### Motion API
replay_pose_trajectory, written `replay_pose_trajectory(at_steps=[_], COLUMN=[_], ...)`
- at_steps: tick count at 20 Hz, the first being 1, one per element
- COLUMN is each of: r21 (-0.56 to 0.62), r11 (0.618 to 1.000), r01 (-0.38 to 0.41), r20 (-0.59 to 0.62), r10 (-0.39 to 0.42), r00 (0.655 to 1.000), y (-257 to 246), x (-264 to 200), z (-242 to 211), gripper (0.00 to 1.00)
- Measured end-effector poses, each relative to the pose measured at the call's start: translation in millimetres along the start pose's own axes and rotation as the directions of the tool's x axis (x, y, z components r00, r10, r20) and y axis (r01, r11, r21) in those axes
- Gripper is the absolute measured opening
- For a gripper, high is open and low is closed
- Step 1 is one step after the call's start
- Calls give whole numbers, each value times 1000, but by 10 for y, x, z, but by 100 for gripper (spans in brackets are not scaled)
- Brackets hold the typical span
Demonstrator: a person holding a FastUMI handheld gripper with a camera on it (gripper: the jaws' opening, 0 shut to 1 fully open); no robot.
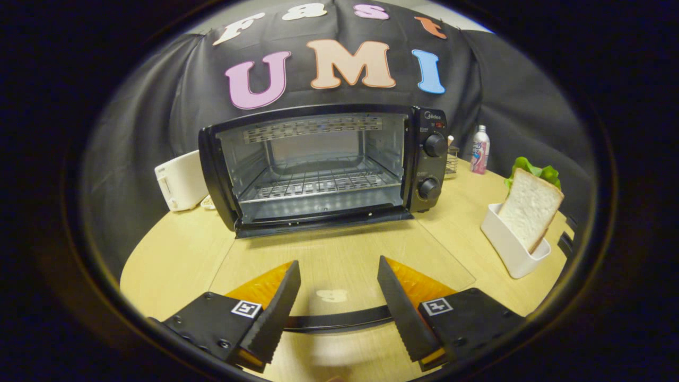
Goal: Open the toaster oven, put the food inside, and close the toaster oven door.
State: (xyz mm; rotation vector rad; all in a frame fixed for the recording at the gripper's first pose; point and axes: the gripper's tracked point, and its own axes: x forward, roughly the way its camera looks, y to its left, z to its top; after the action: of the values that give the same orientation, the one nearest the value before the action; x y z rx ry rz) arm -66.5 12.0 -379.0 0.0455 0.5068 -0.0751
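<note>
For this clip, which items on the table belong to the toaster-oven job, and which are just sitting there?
Part of the job: toaster oven, door folded down; bread slice in the white holder; gripper, open and empty.

Just lying about: white toaster, bottle, green lettuce behind the bread.

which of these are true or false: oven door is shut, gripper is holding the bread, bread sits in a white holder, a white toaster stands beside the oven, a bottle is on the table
1. The toaster oven door is shut. False: its glass door lies folded down flat, with the wire rack exposed.
2. The gripper is holding the bread. False: its fingers are open and empty, just before the oven.
3. The bread slice leans in a white holder. True.
4. A white toaster stands beside the oven. True.
5. A bottle stands on the table. True.
</note>
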Motion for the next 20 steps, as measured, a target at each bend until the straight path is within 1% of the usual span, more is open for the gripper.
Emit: replay_pose_trajectory(at_steps=[2,5,8,12,17,20], r21=[-14,-8,-6,17,25,32], r11=[1000,999,1000,999,988,975], r01=[-17,-42,6,40,153,221], r20=[8,-12,-33,11,101,138], r10=[17,42,-6,-40,-154,-223], r00=[1000,999,999,999,983,965], y=[7,-25,-258,-608,-1385,-1909], x=[-8,-28,-110,-275,-572,-688], z=[24,76,192,531,994,1078], gripper=[94,94,93,93,93,93])
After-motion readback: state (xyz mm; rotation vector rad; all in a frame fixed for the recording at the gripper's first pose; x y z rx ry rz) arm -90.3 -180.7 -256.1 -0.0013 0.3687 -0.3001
